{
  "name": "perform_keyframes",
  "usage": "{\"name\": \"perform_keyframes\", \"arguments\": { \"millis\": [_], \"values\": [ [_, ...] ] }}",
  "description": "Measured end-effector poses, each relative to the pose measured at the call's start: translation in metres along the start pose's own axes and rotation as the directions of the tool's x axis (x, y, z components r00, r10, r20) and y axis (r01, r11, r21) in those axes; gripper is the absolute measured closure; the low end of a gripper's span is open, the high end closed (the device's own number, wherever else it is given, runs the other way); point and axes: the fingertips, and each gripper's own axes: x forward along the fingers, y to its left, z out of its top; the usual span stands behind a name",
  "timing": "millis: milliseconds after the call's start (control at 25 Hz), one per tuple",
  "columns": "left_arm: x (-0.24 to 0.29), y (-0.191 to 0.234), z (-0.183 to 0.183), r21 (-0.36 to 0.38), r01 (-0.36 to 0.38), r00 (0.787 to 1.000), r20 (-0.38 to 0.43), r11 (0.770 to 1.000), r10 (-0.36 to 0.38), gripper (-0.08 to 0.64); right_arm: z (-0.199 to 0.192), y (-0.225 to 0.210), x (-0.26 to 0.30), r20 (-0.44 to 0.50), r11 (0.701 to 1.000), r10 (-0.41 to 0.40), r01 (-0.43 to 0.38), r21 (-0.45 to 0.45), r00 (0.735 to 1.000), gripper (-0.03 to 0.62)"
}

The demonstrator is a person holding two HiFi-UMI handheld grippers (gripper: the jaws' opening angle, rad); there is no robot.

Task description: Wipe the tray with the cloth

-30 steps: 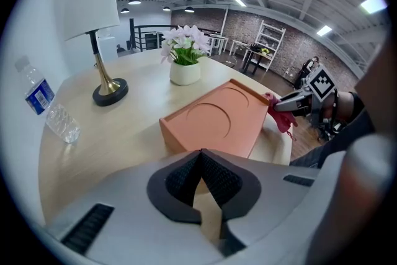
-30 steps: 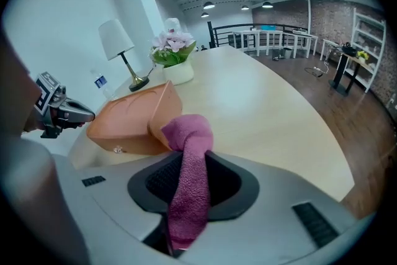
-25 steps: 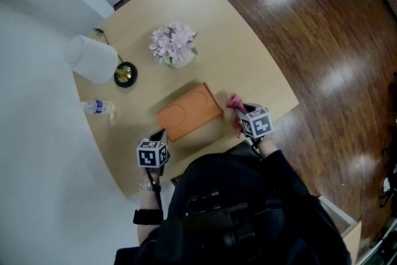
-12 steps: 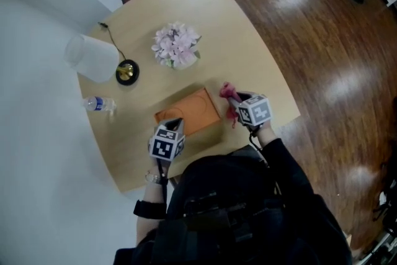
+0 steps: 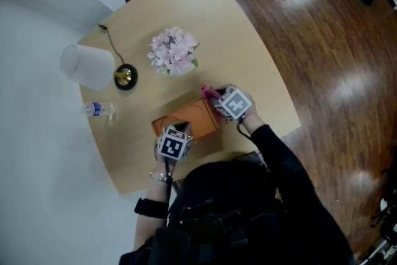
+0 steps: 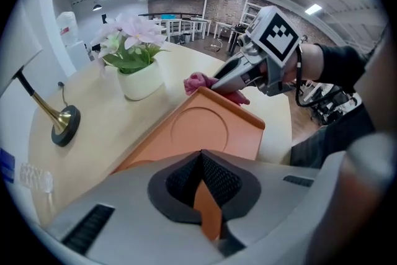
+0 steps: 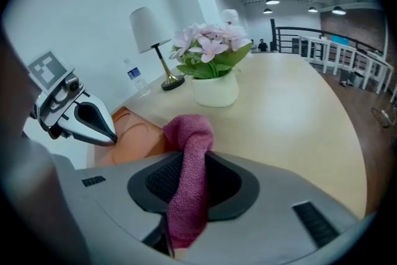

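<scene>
The tray (image 5: pixel 188 119) is lying on the table (image 5: pixel 242 40), close to my edge. My left gripper (image 6: pixel 205 195) is clamping the tray's near rim. My right gripper (image 7: pixel 186 195) is pinching the cloth (image 7: pixel 189 139) just at the tray's far right corner. The flower pot (image 5: pixel 173 53) is standing behind the tray, with the lamp (image 5: pixel 90 65) to its left. The bottle (image 5: pixel 98 110) is lying left of the tray, by the table's left edge.

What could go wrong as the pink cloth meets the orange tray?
The left gripper pinches only one edge of the flat orange tray; wiping pressure might pivot it loose. The pink towelling cloth sits bunched in the right gripper, so its jaws may scrape the tray. The white pot of flowers stands close; a long stroke could topple it.
</scene>
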Motion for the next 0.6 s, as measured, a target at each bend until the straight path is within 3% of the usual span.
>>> {"name": "perform_keyframes", "arguments": {
  "millis": [240,400,600],
  "values": [
    [-0.002,0.002,0.002,-0.071,0.011,1.000,0.009,0.997,-0.011,0.557,-0.029,0.030,-0.009,-0.097,0.984,0.103,-0.115,-0.136,0.990,0.483],
    [0.000,0.006,0.002,-0.080,0.023,1.000,0.010,0.996,-0.023,0.557,-0.063,0.058,-0.026,-0.192,0.945,0.159,-0.206,-0.255,0.968,0.485],
    [0.000,0.004,0.001,-0.053,0.013,1.000,-0.004,0.998,-0.013,0.557,-0.106,0.087,-0.047,-0.260,0.917,0.229,-0.298,-0.266,0.938,0.486]
  ]
}}
